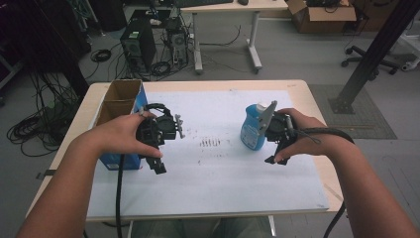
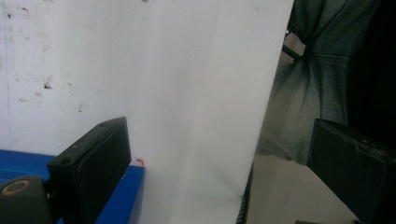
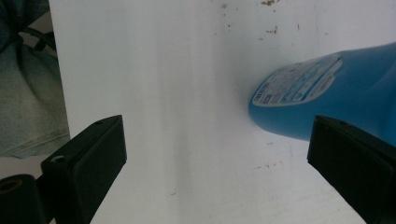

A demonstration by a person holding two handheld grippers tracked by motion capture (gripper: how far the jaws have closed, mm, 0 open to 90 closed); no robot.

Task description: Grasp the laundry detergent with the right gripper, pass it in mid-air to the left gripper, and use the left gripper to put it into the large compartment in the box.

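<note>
1. Both my forearms come in from the bottom of the high view, each hand wrapped around a gripper above the white sheet [image 1: 218, 168] that covers the table [image 1: 302, 94].
2. My left gripper [image 1: 159, 166] hangs over the left part of the sheet, just beside the blue cardboard box [image 1: 119, 106]. Its jaws stand wide apart with nothing between them; in the left gripper view the gap [image 2: 219, 168] frames bare sheet, the table edge and a fold of my grey clothing [image 2: 322, 88].
3. That box stands open-topped at the sheet's left edge, and one blue corner shows under the left jaw in the left gripper view.
4. My right gripper [image 1: 276, 159] sits over the right part of the sheet, close against the blue bottle [image 1: 252, 128]. Its jaws are also spread wide and empty.
5. In the right gripper view [image 3: 217, 172] the bottle [image 3: 327, 98], with its label, lies just beyond the right jaw and outside the gap.
6. Small dark smudges [image 1: 210, 143] mark the sheet between the two grippers.
</note>
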